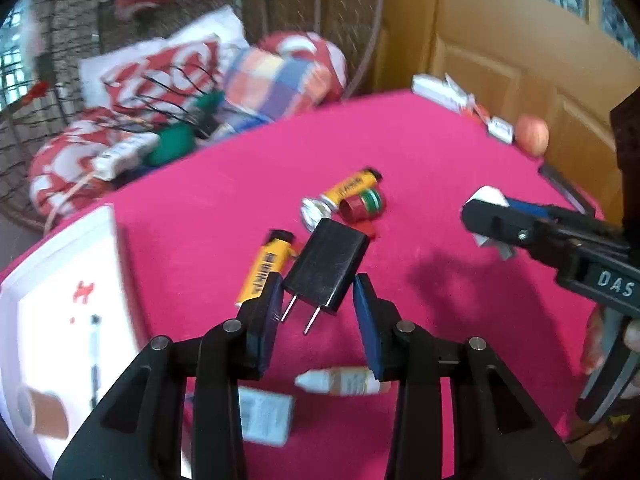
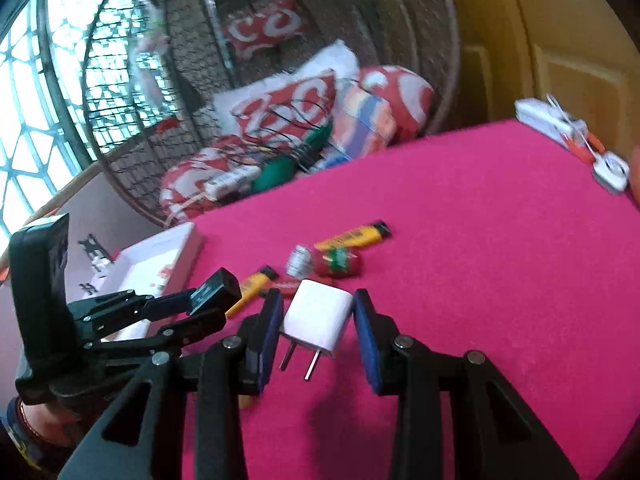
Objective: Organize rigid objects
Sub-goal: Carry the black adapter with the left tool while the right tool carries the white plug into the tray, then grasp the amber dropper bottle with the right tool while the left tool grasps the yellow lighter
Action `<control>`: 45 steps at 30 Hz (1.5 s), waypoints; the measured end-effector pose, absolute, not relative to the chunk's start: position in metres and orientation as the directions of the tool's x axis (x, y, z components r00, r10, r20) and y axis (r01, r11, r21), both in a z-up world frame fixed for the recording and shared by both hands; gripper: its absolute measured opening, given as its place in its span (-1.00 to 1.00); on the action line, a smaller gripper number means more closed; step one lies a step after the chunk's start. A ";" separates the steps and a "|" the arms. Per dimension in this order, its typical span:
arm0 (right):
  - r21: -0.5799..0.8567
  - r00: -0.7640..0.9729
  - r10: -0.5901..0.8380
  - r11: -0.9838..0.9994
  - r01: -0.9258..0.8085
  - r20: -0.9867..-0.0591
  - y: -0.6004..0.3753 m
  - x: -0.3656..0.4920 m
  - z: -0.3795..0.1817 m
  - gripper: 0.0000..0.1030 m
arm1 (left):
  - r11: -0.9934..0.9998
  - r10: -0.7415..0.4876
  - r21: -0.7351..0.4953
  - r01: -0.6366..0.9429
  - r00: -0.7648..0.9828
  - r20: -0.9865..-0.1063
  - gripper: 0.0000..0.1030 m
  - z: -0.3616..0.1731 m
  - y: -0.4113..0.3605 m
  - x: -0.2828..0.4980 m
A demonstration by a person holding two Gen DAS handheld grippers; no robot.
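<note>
My left gripper (image 1: 316, 300) is shut on a black plug adapter (image 1: 326, 266), prongs pointing back at the camera, held above the pink table (image 1: 440, 168). My right gripper (image 2: 316, 316) is shut on a white plug adapter (image 2: 318, 320), prongs also towards the camera. Each gripper shows in the other view: the right one with the white adapter (image 1: 486, 210), the left one with the black adapter (image 2: 216, 288). Two yellow lighters (image 1: 266, 266) (image 1: 352, 186), a red and green can (image 1: 362, 204) and a silver cap (image 1: 312, 212) lie on the table.
A white box (image 1: 60, 308) stands at the table's left edge. A small dropper bottle (image 1: 340, 382) and a white label card (image 1: 264, 414) lie below my left gripper. White boxes (image 1: 444, 92) and an apple (image 1: 531, 134) sit at the far right. A wicker chair with cushions (image 2: 288, 108) stands behind.
</note>
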State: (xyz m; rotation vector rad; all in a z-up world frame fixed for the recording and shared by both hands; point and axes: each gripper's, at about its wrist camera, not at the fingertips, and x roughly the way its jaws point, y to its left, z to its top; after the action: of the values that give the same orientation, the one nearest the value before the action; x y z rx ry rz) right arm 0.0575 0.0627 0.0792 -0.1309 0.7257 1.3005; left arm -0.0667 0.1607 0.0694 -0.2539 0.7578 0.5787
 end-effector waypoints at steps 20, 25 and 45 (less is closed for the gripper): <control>0.188 -0.210 0.736 -0.114 -0.975 -0.643 0.214 -0.132 0.069 -0.31 | 0.283 0.732 -0.007 -0.959 0.221 -0.644 -0.30 0.079 0.253 -0.281; 0.190 -0.201 0.711 -0.096 -0.977 -0.674 0.237 -0.146 0.054 -0.31 | 0.268 0.723 -0.044 -0.962 0.231 -0.651 -0.30 0.070 0.262 -0.292; 0.093 -0.092 0.820 -0.048 -0.995 -0.565 0.184 -0.119 0.075 1.00 | 0.211 0.779 -0.070 -0.975 0.211 -0.590 1.00 0.081 0.255 -0.311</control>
State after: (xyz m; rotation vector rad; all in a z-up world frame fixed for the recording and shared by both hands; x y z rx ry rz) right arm -0.1193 0.1839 0.0754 -0.4190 0.5391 1.5916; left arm -0.3114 0.2548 0.0812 -0.4838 0.4841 1.2865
